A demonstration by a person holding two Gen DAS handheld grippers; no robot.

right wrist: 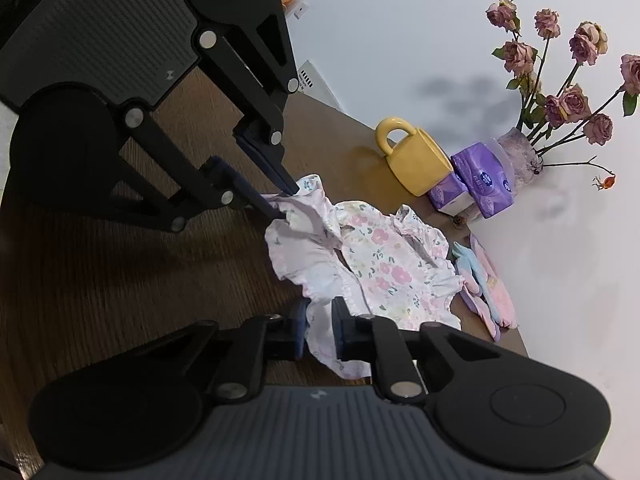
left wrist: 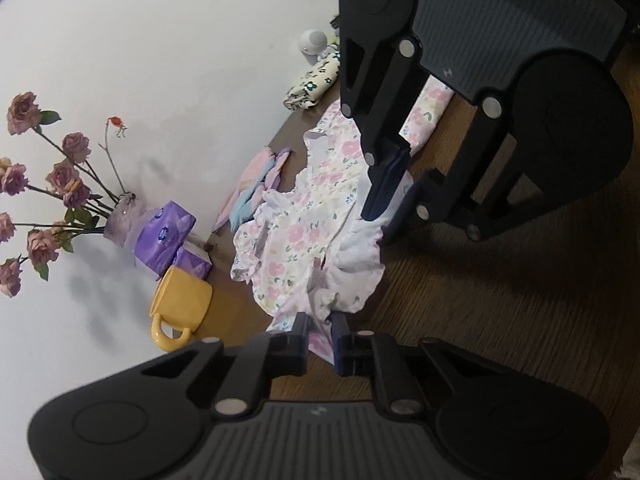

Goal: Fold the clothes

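Both grippers (left wrist: 320,334) (right wrist: 320,330) pinching garment (left wrist: 304,232) hem (table edge near)

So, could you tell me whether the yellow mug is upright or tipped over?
Tipped over: the yellow mug lies on its side on the table, handle pointing away from the tissue packs.

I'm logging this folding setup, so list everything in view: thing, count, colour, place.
Floral garment: one, white with pink flowers, crumpled on the table, pinched at two edges.
Table: one, brown wood, against the wall.
Mug: one, yellow, on its side by the wall.
Tissue packs: at least two, purple, between mug and vase.
Vase of roses: one, dusty pink, by the wall.
Pastel cloths: small pile, pink and blue, along the wall.
Green-flowered cloth: one, cream, far end.
Left gripper: black, shut on garment.
Right gripper: black, shut on garment.
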